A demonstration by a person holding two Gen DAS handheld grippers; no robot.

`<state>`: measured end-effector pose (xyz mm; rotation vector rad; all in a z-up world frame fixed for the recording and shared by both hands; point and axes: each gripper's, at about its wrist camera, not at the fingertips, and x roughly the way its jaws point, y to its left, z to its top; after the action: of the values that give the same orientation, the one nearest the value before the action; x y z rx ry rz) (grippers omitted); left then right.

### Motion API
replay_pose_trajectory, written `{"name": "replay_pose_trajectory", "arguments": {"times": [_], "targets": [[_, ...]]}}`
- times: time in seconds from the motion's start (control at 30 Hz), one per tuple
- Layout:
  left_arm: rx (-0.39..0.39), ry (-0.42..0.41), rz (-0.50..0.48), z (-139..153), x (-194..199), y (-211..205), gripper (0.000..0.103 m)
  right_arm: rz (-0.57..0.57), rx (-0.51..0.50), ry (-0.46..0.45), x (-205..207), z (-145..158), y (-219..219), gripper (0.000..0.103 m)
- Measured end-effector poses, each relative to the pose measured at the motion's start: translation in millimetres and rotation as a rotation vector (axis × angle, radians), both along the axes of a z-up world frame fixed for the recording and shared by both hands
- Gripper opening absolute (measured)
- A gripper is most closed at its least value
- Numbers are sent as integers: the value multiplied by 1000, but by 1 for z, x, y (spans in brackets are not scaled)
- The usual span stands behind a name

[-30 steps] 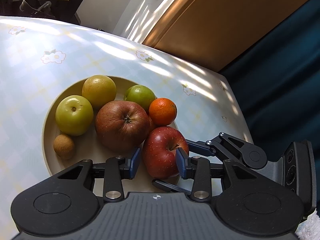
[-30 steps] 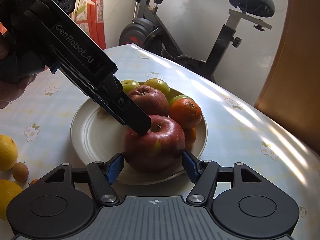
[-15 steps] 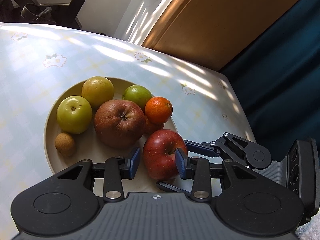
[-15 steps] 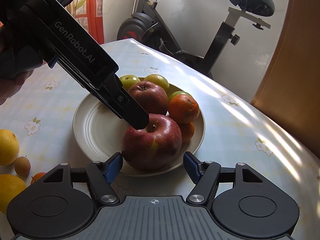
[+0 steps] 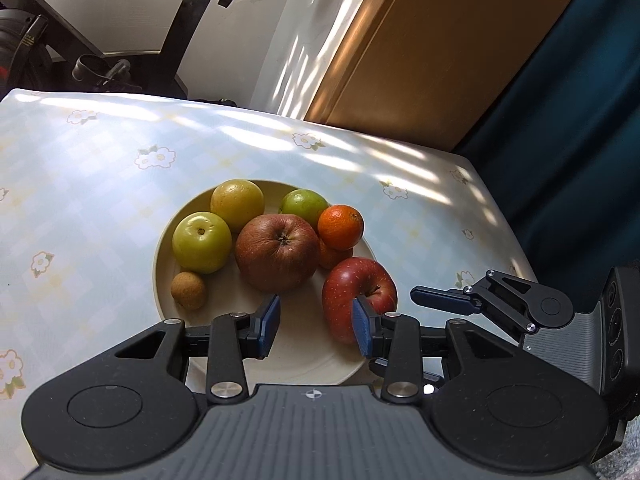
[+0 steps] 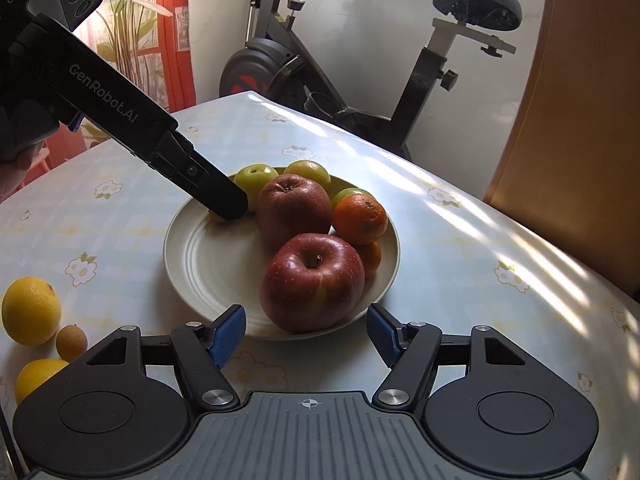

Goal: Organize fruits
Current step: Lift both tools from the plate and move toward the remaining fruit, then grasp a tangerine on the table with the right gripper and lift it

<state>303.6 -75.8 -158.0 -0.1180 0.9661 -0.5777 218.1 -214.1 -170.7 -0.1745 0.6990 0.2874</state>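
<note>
A cream plate [image 5: 168, 264] [image 6: 192, 256] holds a bright red apple [image 5: 358, 296] [image 6: 314, 286] at its near rim, a dull red apple [image 5: 276, 254] [image 6: 294, 206], an orange mandarin [image 5: 341, 226] [image 6: 360, 218], green and yellow fruits [image 5: 202, 242] and a small brown fruit [image 5: 188, 290]. My left gripper [image 5: 316, 326] is open and empty above the plate, left of the bright apple; it also shows in the right wrist view [image 6: 224, 204]. My right gripper [image 6: 306, 332] is open and empty just in front of the bright apple, its fingers [image 5: 444, 300] beside the plate.
Two yellow citrus fruits [image 6: 30, 310] [image 6: 38, 376] and a small brown fruit [image 6: 71, 342] lie on the flowered tablecloth [image 6: 460, 264] left of the plate. An exercise bike [image 6: 360, 80] stands behind the table. A wooden panel [image 5: 420, 52] and dark curtain [image 5: 580, 140] are at the right.
My left gripper let go of the bright red apple, opened wider, and lifted back and to the left. My right gripper drew back slightly. The apple rests on the plate.
</note>
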Motion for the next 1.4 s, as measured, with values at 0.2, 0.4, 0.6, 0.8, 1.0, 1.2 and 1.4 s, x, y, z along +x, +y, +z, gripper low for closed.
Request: {"name": "replay_pose_trajectory", "arguments": {"times": [0.2, 0.4, 0.6, 0.8, 1.0, 1.2, 1.4], "targets": [[66, -52, 26, 11, -13, 17, 42, -41, 46, -25, -16, 7, 5, 63], [125, -104, 46, 20, -34, 42, 42, -99, 115, -38, -33, 7, 12, 63], [150, -142, 85, 21, -58, 68, 42, -147, 181, -43, -48, -3, 20, 63], [160, -184, 142, 19, -81, 86, 42, -168, 230, -23, -57, -14, 29, 61], [134, -201, 165, 16, -102, 89, 43, -199, 297, -11, -69, -19, 36, 57], [96, -207, 210, 15, -119, 94, 49, -213, 295, -14, -75, -18, 43, 55], [153, -259, 182, 11, -133, 84, 49, -193, 289, -2, -80, -12, 48, 52]]}}
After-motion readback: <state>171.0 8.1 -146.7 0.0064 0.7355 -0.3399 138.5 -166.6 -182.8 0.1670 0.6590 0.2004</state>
